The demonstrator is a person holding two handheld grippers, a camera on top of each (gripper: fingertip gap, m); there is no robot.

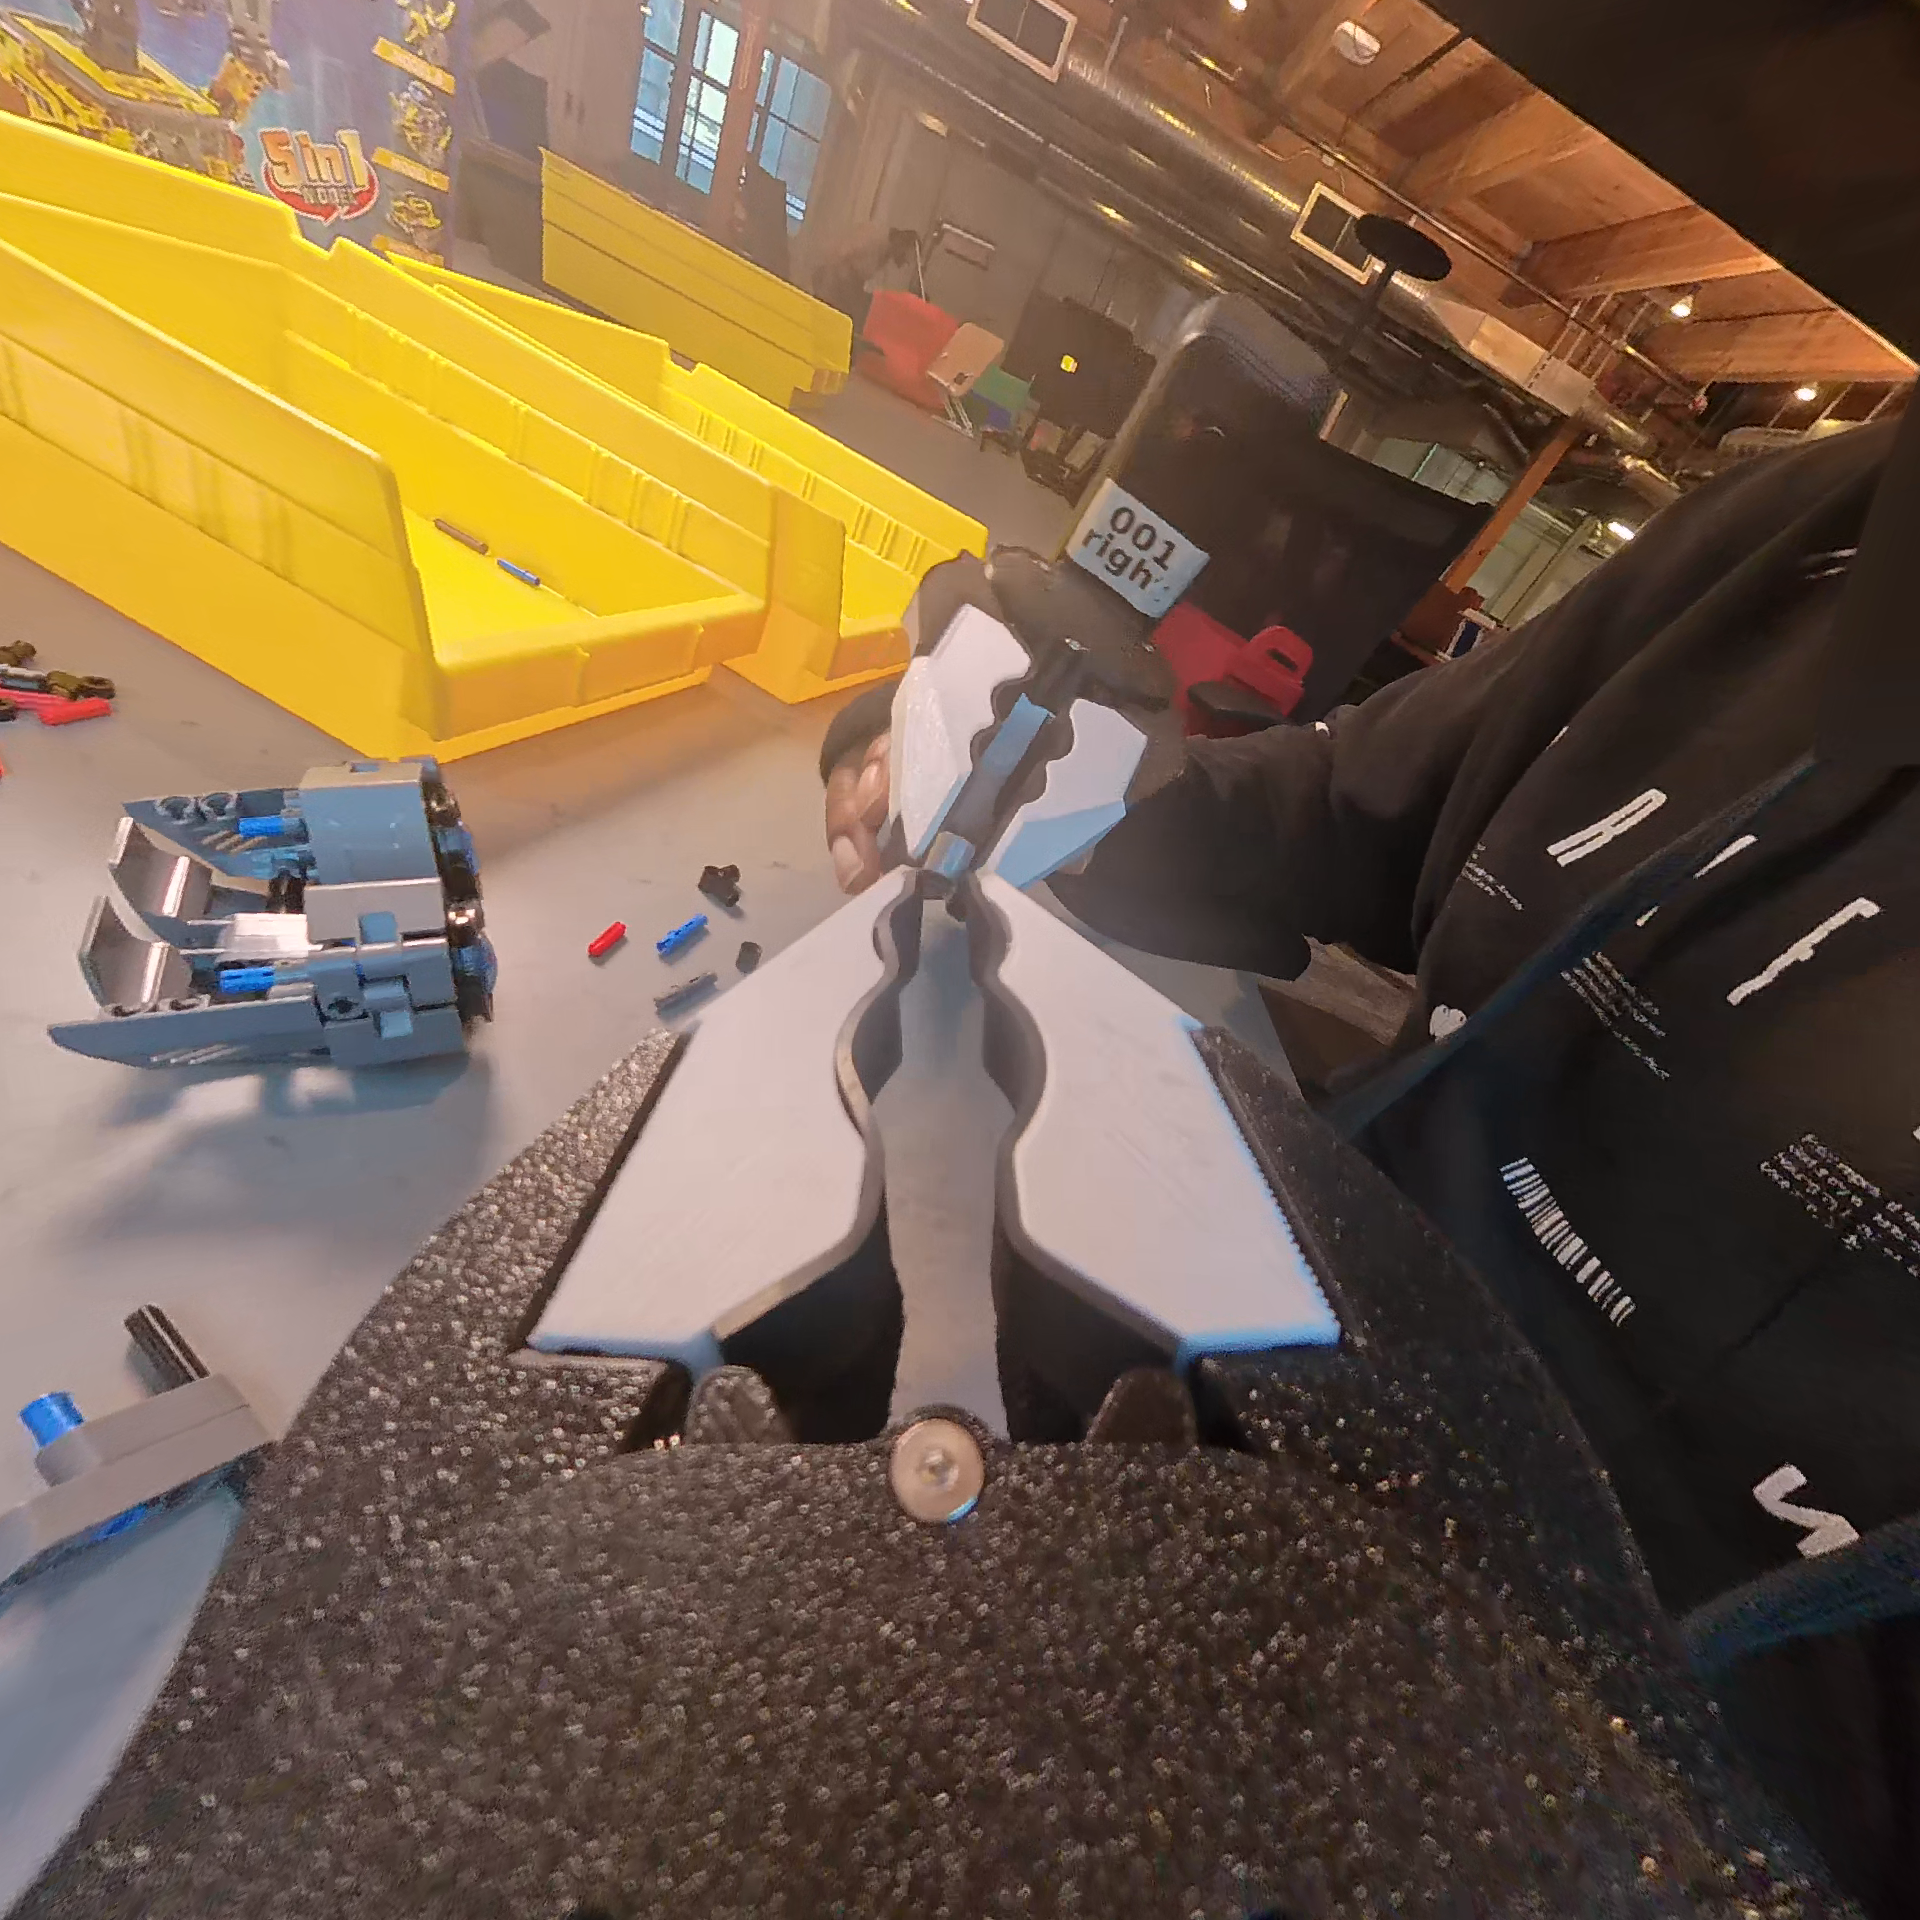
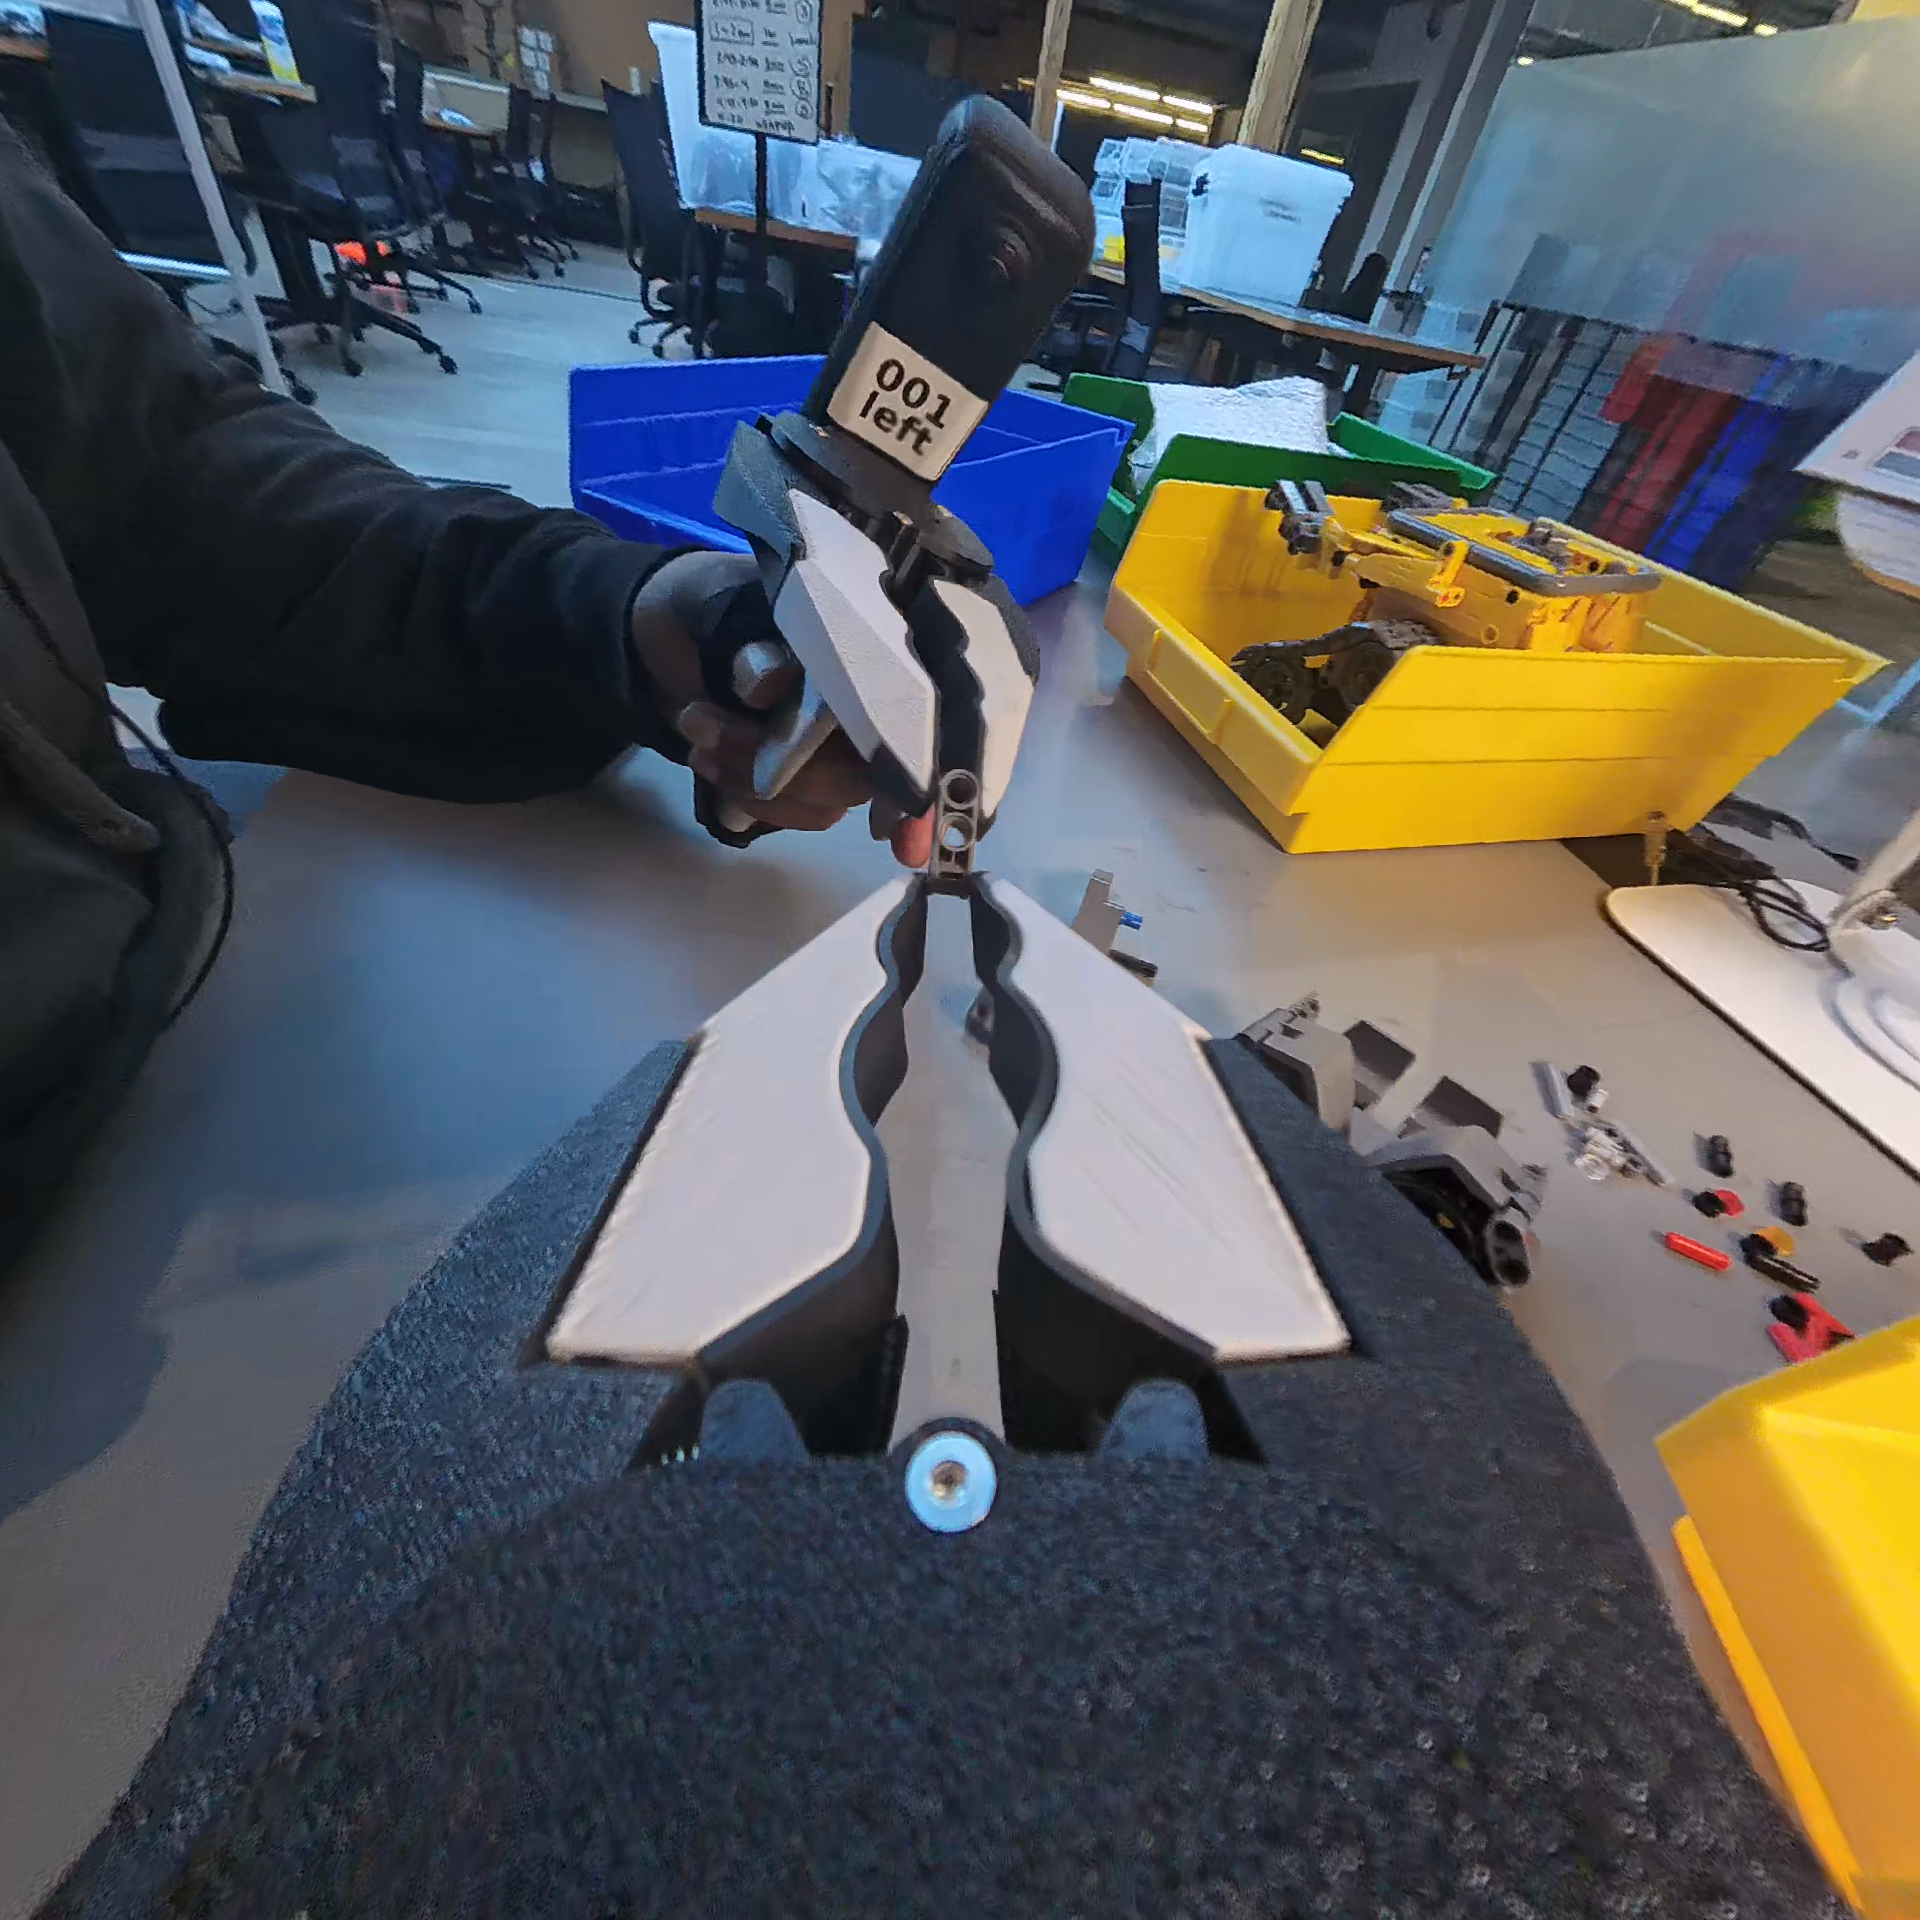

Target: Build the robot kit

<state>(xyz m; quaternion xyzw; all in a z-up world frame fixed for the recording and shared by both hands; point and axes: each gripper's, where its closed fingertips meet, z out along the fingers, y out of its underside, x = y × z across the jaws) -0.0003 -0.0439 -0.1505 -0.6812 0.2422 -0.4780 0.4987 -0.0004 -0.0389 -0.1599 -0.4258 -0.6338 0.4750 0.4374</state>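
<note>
A grey table [image 2: 436, 966] in an open workshop carries everything, with desks and office chairs behind on one side and a timber ceiling with ducts on the other. Above the table, near the person's edge, a small grey holed beam [image 2: 954, 826] is held in the air between both tools, tip to tip. The right gripper [image 2: 948, 891] pinches its lower end, jaws nearly together; the left gripper [image 2: 951, 795] clamps its upper end, and a fingertip of the hand [image 2: 769, 717] holding that tool touches the beam. In the left wrist view the left gripper [image 1: 940, 888] meets the right gripper [image 1: 951, 847] the same way, jaws drawn close on the piece.

A grey toy-brick claw assembly [image 1: 291, 920] lies on the table well apart from the grippers. Between it and the tips lie loose red, blue and black pins [image 1: 675, 935]. Beyond, long yellow bins [image 1: 416, 540] fill the far side, in front of a printed toy box [image 1: 312, 125].

In the right wrist view a yellow bin [image 2: 1455, 727] holds a yellow tracked model [image 2: 1455, 582], with blue bin [image 2: 665, 447] and green bin [image 2: 1247, 457] behind. Bare table lies below the joined tips.
</note>
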